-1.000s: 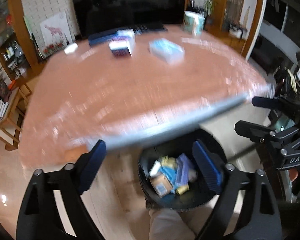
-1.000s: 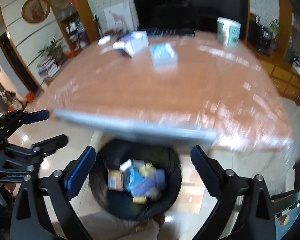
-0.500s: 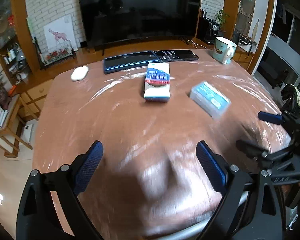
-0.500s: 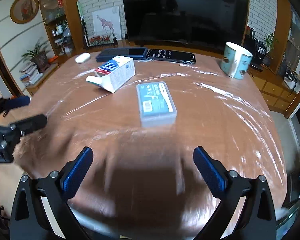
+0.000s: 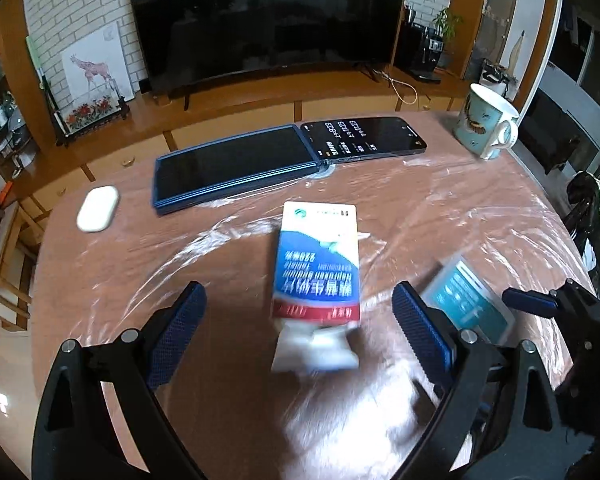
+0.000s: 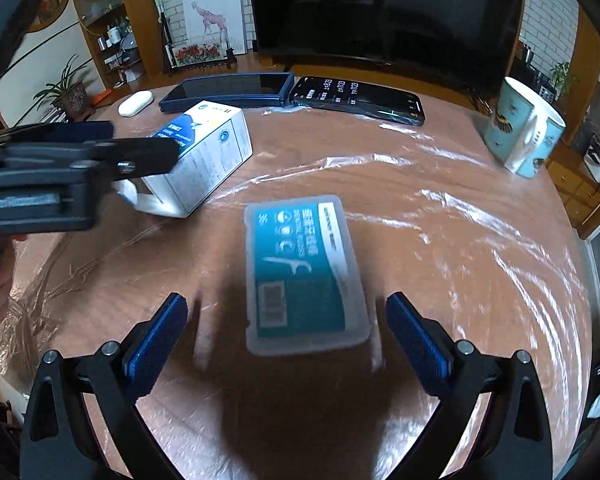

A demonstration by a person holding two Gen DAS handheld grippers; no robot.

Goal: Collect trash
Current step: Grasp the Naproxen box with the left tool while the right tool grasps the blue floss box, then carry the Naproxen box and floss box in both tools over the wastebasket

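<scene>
Blurred and hidden parts
Carton's (image 5: 316, 268) near open flap is motion-blurred; left gripper (image 6: 140, 152) hides its left side; floss box's (image 6: 300, 272) print unreadable

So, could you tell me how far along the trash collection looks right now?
Nothing is held: the left gripper is open over the white and blue carton, and the right gripper, jaws just closing slightly, straddles the teal plastic case. Both pieces remain on the table, not yet picked up.
</scene>
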